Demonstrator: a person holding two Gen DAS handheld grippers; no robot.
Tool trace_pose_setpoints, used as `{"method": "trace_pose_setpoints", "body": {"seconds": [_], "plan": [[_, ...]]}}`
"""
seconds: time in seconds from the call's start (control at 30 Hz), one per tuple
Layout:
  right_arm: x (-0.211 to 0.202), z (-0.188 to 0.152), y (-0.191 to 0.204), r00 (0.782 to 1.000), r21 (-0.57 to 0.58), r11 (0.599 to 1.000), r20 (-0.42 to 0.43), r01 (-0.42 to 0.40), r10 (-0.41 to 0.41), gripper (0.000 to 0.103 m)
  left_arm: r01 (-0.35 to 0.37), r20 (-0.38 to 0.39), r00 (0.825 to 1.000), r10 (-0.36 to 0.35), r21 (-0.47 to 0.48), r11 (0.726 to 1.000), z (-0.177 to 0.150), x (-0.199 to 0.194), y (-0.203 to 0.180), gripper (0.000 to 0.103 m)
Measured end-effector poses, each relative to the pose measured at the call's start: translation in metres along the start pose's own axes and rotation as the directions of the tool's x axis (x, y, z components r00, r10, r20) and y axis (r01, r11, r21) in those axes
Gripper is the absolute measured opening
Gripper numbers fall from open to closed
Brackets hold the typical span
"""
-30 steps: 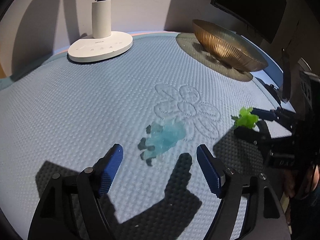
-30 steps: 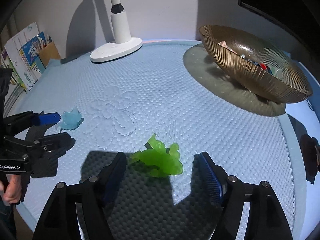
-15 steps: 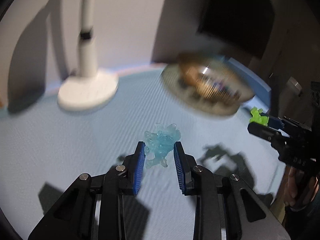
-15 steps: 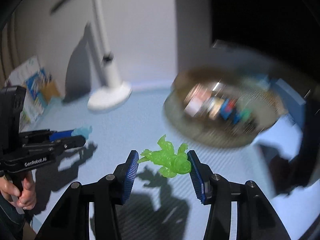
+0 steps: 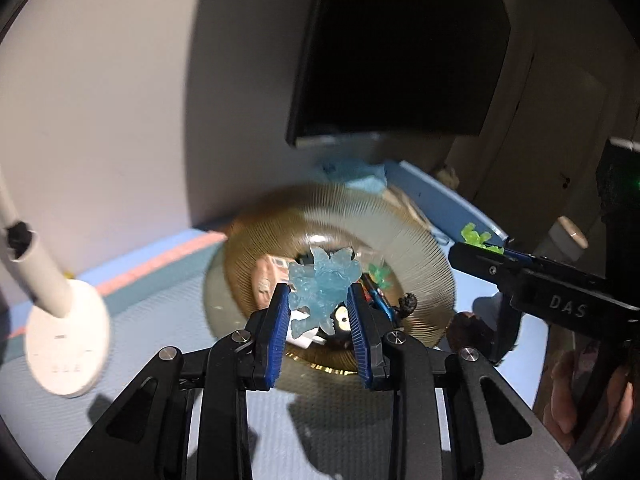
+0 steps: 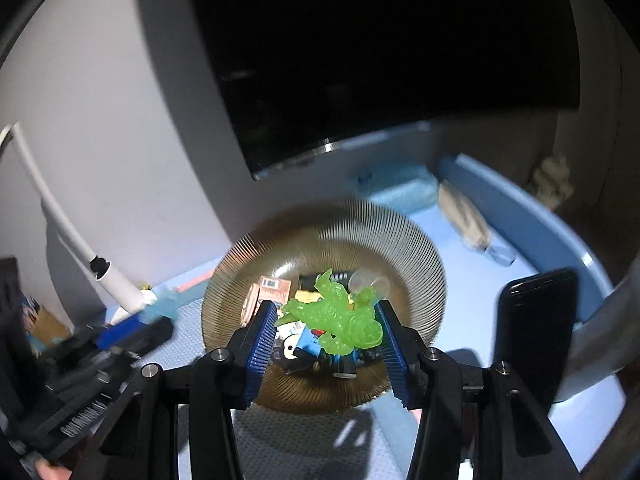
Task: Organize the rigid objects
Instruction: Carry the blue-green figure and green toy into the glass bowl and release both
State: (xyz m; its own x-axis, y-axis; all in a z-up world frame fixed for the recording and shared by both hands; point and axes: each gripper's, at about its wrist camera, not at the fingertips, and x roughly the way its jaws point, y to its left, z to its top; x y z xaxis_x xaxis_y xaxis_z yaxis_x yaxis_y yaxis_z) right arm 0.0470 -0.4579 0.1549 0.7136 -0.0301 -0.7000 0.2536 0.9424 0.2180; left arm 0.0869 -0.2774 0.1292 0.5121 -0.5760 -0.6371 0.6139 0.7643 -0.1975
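- The pale blue translucent figure (image 5: 322, 292) sits pinched between the blue ribbed pads (image 5: 276, 330) of the left gripper (image 5: 318, 330), lifted clear of the mat and hanging in front of the bowl's opening.
- The green translucent figure (image 6: 338, 318) is clamped the same way in the right gripper (image 6: 326, 340), its limbs sticking out above and beside the pads; the jaws stand wider here because the toy is bulkier.
- In the left wrist view the right gripper (image 5: 486, 246) also shows at the right edge, with the green figure (image 5: 476, 236) at its tip, close to the bowl's rim.
- Behind both toys lies the ribbed amber glass bowl (image 6: 248, 256), which already holds a heap of small items (image 6: 276, 288): cards or small boxes and dark bits that are too blurred to name.
- The bowl rests on a light blue textured mat (image 5: 120, 320); a white lamp base (image 5: 66, 340) stands to the left, and a dark screen (image 6: 360, 60) hangs on the wall behind.
- Judged from this, the collecting is well advanced: many pieces are in the bowl, and both figures are picked up and carried near it.
- What appears left is to bring each figure over the bowl and let go, one after the other so the grippers do not crowd each other.
- Whether any more loose objects remain on the mat cannot be told from these views.
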Motion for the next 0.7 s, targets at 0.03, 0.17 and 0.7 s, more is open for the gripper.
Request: {"method": "trace_pose_setpoints", "body": {"seconds": [0.03,0.17,0.7], "plan": [[0.006,0.0,-0.002,1.0,0.006,1.0,-0.014,0.004,-0.004,0.049,0.007,-0.019,1.0,-0.007,-0.002,1.0,0.0,0.011,-0.002,0.026],[0.033,0.0,-0.008,0.996,0.022,0.999,-0.082,0.044,-0.042,0.049,0.017,-0.053,0.998,-0.017,-0.017,1.0,0.001,0.037,-0.007,0.026],[0.006,-0.005,0.01,0.999,-0.018,0.999,-0.024,0.043,-0.043,0.069,-0.138,0.129,0.98,0.154,-0.125,0.983,-0.017,-0.069,0.04,0.074]]}}
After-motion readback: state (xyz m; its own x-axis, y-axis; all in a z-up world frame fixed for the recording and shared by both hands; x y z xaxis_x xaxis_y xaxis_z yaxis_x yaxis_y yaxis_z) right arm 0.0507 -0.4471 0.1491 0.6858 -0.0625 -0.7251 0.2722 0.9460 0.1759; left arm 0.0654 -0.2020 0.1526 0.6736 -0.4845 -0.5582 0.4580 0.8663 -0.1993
